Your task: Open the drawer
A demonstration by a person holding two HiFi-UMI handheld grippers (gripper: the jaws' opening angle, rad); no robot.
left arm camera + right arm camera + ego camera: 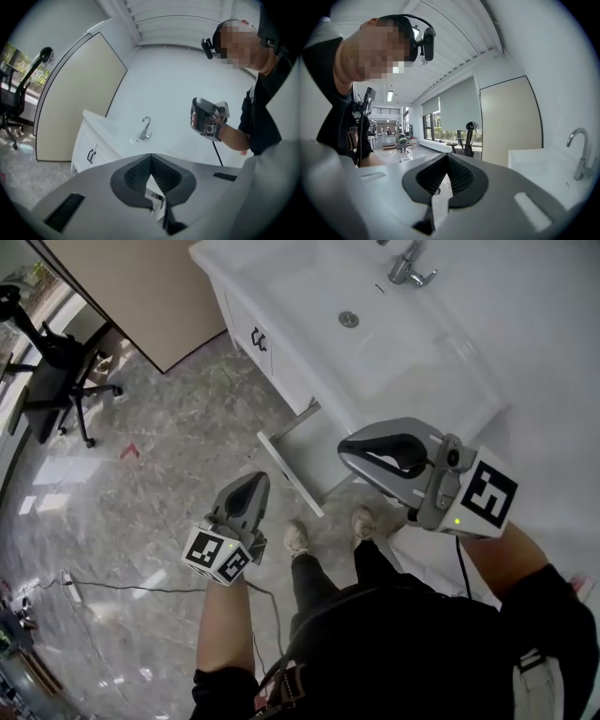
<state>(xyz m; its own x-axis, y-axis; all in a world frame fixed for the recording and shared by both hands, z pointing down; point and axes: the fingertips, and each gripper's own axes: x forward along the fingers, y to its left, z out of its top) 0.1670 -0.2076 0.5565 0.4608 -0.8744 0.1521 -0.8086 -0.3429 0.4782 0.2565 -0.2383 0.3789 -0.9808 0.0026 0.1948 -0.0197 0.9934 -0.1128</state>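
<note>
The left gripper (255,482) and right gripper (345,456) hang in the air above the floor (141,493), apart from each other. The fingers of both are closed with nothing between them. The drawer (289,472) stands pulled out from the vanity (281,367) under the sink (309,296). In the head view its white front lies between the two grippers, and neither touches it.

Grey marbled floor (169,427) under white vanity (246,324), office chair (47,362), loose cable (131,588).
</note>
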